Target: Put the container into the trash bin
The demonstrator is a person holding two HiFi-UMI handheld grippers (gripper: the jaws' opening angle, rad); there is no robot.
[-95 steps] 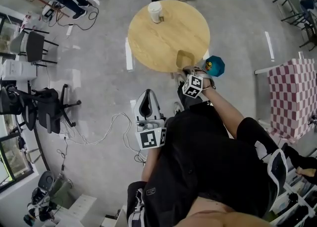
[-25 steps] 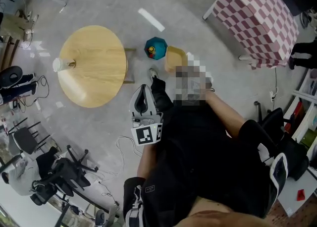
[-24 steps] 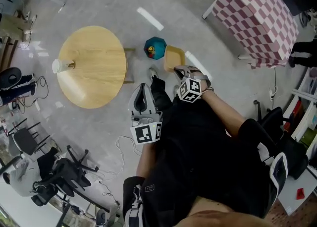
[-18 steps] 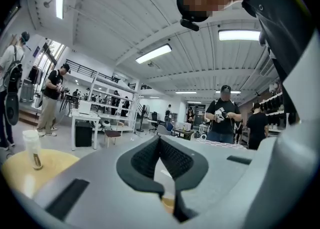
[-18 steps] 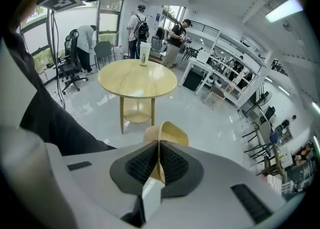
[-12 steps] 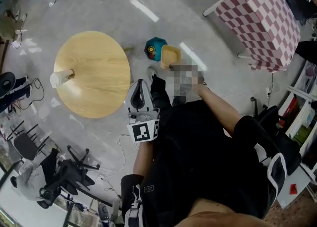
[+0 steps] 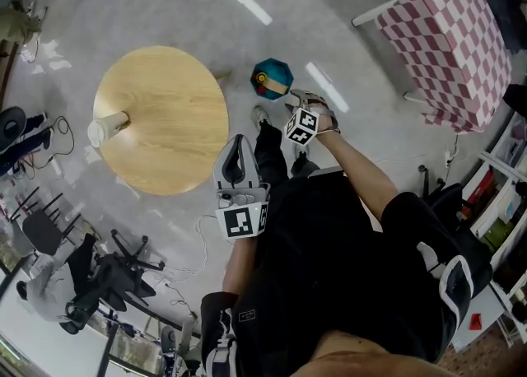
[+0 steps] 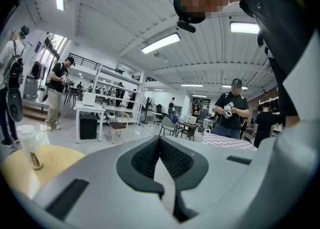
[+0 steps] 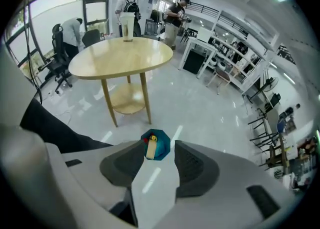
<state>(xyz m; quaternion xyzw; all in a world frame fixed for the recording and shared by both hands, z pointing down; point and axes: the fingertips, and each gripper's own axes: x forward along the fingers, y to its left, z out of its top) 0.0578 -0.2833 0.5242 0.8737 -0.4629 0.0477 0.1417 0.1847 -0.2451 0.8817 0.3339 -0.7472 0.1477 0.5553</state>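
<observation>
Opening right gripper (image 9: 159, 145) — container (image 9: 150, 149) (tan) in trash bin (image 9: 163, 141).

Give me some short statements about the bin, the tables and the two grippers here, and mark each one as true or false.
1. The teal trash bin stands on the floor near the round table. True.
2. The right gripper is shut on the container. False: its jaws are opening with nothing between them, and the tan container sits in the bin below.
3. A cup stands on the round table. True.
4. The left gripper holds the cup. False: its jaws are together and empty.
5. The checked cloth covers the round table. False: it covers another table, and the round one shows plain wood.
</observation>
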